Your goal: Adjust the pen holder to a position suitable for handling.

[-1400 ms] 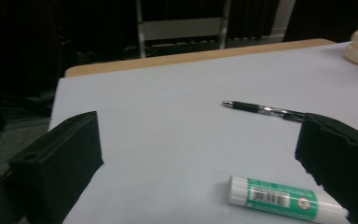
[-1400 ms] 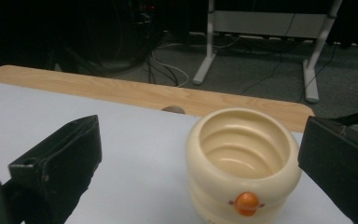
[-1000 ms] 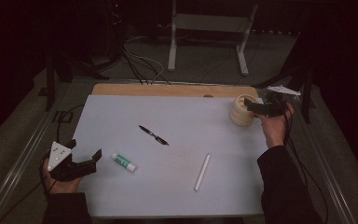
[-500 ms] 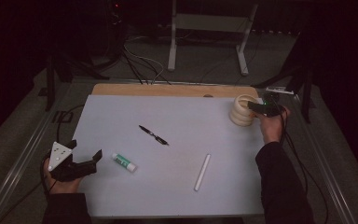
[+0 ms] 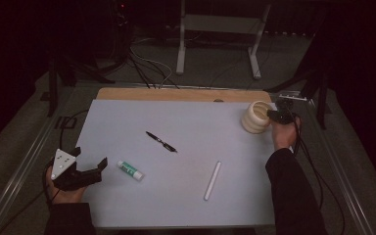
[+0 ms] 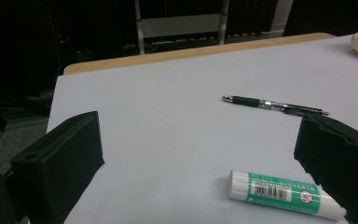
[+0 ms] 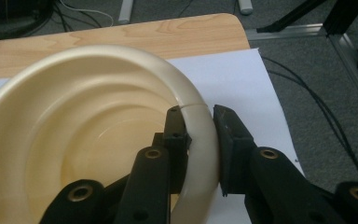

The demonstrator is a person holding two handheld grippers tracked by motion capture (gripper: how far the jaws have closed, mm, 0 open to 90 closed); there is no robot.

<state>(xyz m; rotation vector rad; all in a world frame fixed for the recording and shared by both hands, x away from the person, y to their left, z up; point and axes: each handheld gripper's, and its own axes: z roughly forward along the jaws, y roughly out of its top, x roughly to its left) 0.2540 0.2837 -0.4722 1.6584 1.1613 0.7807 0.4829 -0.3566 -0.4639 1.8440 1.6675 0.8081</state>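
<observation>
We see R gripper (image 7: 200, 140) jaws just closed onto far-right cup (image 5: 254, 116) rim, one inside, one outside, likely for lifting. L gripper (image 5: 89, 161) rests near-left, jaws wide, nothing between, glue stick (image 5: 129, 170) just beside.

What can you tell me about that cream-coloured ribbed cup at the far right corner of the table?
The cup is cream-coloured and looks like smooth plastic, its outside stacked in rounded rings and its inside stepped in matching ridges. It stands upright with its open mouth up, empty as far as can be seen, on the white sheet near the far right corner. The right gripper has just closed on its rim, one jaw inside the cup, the other outside. Nothing else touches it.
</observation>
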